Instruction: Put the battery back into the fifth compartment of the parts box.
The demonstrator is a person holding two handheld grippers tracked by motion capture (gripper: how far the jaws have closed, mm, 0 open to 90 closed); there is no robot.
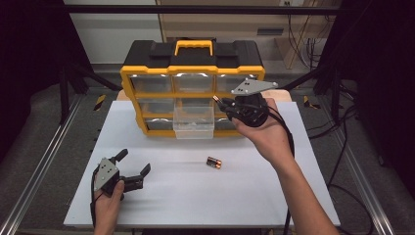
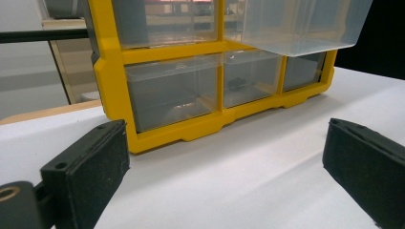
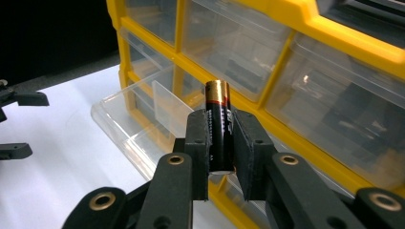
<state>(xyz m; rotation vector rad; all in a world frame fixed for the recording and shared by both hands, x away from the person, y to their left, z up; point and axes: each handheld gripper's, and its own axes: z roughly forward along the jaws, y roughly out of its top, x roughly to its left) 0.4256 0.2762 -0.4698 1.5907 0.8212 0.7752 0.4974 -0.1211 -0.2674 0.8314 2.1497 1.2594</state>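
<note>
Black jaws of the right gripper (image 3: 221, 143) sit clenched on a battery (image 3: 219, 125), black-bodied with a copper-coloured end pointing up, held upright between the pads. In the high view that right gripper (image 1: 221, 104) hangs in front of the yellow-and-black drawer organizer (image 1: 192, 73), just right of and above the clear drawer (image 1: 194, 122) pulled out from the middle column. Over on the white table (image 1: 195, 196), a second battery (image 1: 214, 162) lies on its side, well apart from both hands. Down at the near left, the left gripper (image 1: 133, 162) rests low on the table, jaws spread wide and released, nothing between them, facing the organizer's bottom row.
</note>
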